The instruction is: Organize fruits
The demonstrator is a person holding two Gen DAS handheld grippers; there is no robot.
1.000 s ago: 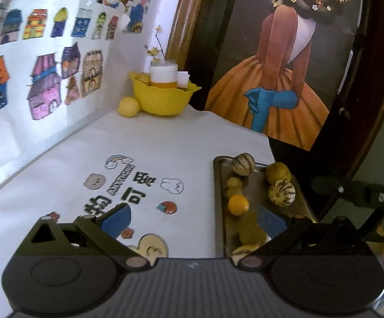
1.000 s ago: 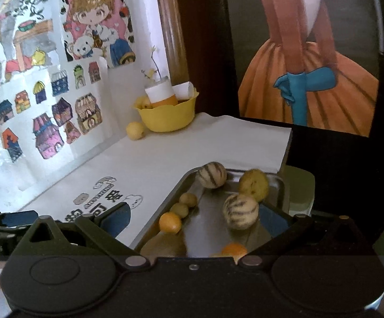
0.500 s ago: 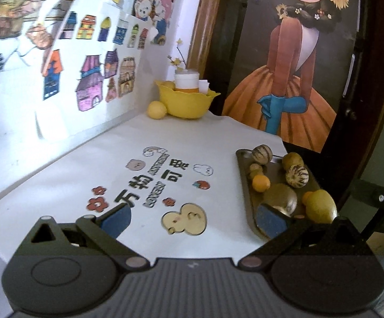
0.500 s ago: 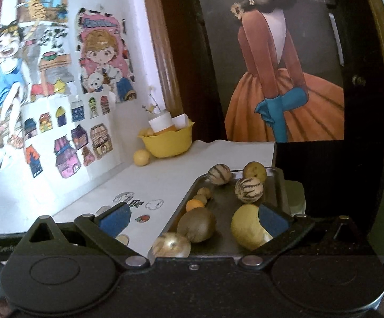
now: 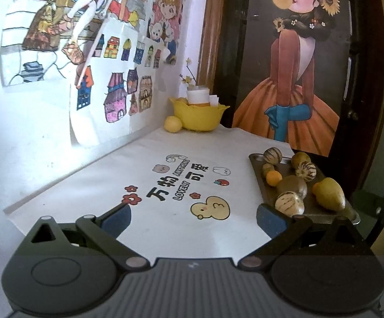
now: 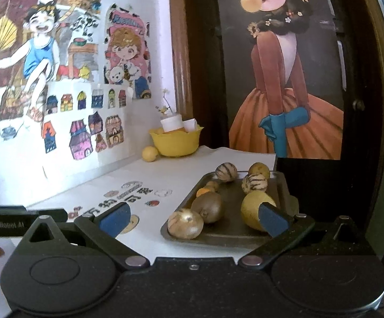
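White table (image 5: 144, 159): fruit tray (image 6: 226, 238) ahead of right gripper (image 6: 192, 217); both grippers wide, empty.

— What is carrying everything ahead of your grippers?

— A table (image 5: 91, 185) is sitting under a white printed cloth (image 5: 218, 143).

— What is lying directly on it?

— A metal tray (image 6: 234, 230) is resting forward and right of your left gripper. A yellow bowl (image 5: 197, 116) is standing far ahead, a lemon (image 5: 173, 124) touching its left side.
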